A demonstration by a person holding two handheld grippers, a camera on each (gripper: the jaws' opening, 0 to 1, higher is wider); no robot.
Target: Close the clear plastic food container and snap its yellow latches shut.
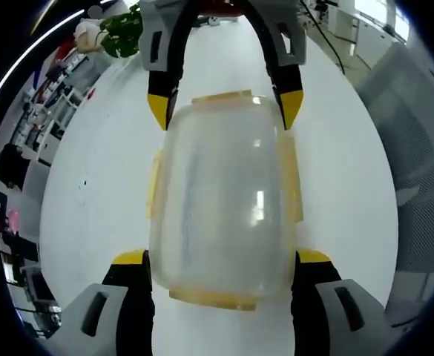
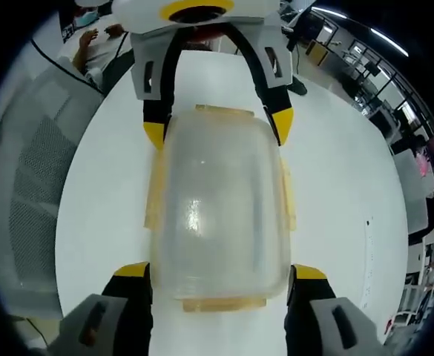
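Evidently the two tools face each other across the clear, rounded-rectangular plastic food container with yellow latches [image 1: 222, 200], which sits on the white round desk [image 1: 90, 185]. In the left gripper view the left hand-held gripper [image 1: 221, 258] has its yellow-tipped jaws spread wide, one on either side of the container's near end, and whether they touch its walls cannot be told. Beyond the container's far end the right hand-held gripper [image 1: 224, 107] straddles that end in the same way, jaws apart. The right gripper view mirrors this: the right hand-held gripper [image 2: 219, 271] brackets the near end and the left hand-held gripper [image 2: 218, 127] the far one. This framing from both ends probably serves to keep the box from sliding while lid and latches are pressed.

The lid seems to lie on the base, yet the plastic is cloudy with glare, so the seam is hard to trace. The yellow latches [image 2: 157, 193] along the sides look folded close to the walls, but whether they have snapped shut cannot be made out. The contents, if any, are unreadable.
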